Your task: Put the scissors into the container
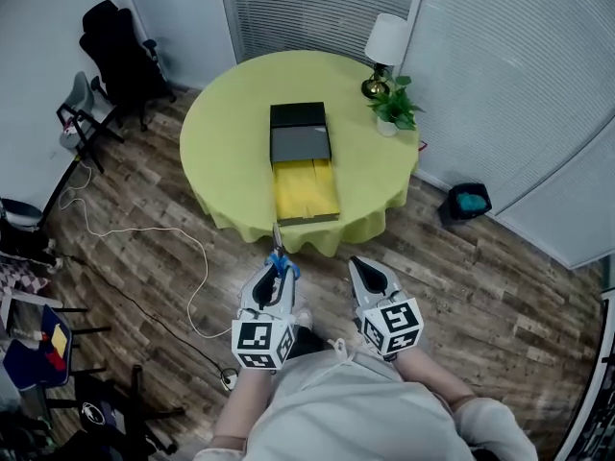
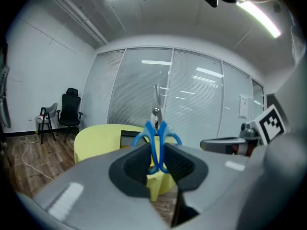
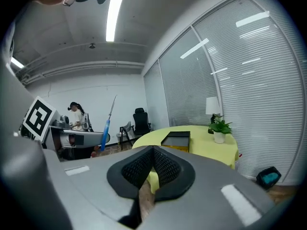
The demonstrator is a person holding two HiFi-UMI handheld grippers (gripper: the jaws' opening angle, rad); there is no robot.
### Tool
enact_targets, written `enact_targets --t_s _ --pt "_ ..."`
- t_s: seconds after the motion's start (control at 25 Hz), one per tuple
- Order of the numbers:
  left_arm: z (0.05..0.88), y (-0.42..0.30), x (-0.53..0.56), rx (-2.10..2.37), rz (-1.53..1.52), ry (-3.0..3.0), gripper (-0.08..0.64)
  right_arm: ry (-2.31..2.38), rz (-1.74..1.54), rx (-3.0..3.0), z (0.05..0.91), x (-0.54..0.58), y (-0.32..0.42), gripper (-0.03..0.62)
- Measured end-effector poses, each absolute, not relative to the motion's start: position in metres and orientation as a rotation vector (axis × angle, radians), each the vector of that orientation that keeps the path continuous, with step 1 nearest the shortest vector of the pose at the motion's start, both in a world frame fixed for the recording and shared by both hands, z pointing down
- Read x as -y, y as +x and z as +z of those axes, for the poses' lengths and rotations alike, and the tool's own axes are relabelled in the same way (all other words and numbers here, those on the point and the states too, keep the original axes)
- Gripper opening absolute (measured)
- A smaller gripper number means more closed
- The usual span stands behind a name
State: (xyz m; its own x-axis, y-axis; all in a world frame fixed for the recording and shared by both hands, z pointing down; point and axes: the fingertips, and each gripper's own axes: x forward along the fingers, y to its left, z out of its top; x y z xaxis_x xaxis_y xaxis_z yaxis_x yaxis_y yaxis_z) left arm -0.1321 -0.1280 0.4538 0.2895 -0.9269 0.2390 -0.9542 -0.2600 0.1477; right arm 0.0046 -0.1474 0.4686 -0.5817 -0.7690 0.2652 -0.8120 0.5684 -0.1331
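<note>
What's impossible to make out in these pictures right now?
- Inside of the container: both gripper views see it nearly edge-on.
- Blades of the scissors: too thin and small in the head view.
- Anything under the tablecloth: the draped fabric hides it in every view.

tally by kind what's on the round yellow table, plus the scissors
container: 1
table lamp: 1
potted plant: 1
scissors: 1, clamped in the left gripper
total: 4
</note>
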Motion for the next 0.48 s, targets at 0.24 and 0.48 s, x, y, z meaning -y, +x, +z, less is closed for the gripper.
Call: enact_targets --t_s 0.24,0.48 --pt "0.458 -0.176 0.202 1.67 0.152 2.328 0.084 1.388 0.359 2.578 0.473 0.218 -0.035 0.0" --pt "0.471 -0.204 0.241 1.625 0.174 2.3 0.084 1.43 0.386 2.538 0.475 0.261 -0.059 0.001"
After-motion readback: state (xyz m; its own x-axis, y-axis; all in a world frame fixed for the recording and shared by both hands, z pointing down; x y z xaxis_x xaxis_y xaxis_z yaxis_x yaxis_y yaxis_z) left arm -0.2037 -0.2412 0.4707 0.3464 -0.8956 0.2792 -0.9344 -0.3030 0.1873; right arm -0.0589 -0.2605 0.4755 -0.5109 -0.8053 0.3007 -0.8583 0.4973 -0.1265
